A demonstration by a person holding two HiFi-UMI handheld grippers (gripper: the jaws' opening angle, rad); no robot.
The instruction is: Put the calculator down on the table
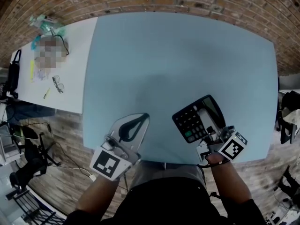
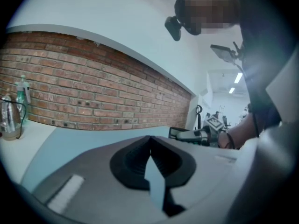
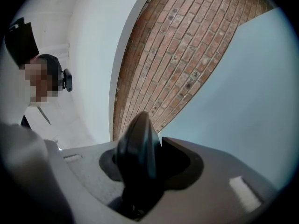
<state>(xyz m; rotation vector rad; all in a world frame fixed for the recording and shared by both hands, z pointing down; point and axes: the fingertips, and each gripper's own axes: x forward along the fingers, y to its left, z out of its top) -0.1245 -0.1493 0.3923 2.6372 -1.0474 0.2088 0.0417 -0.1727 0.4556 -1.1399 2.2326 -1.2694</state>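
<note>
While your right claw [image 1: 207, 121] is clenched on the calculator [image 1: 190, 123], the calculator sits over the near edge of the blue worktop [image 1: 178, 55]. It is face up, with its keys to the left and its screen to the right. The way to the worktop looks like straight down. Your left claw [image 1: 140, 120] is closed on nothing, just beside it.

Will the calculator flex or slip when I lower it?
The calculator looks a rigid plastic slab: flex unlikely. The right gripper clamps it off-centre, so it may pivot. Flat, it should sit steady on the table.
</note>
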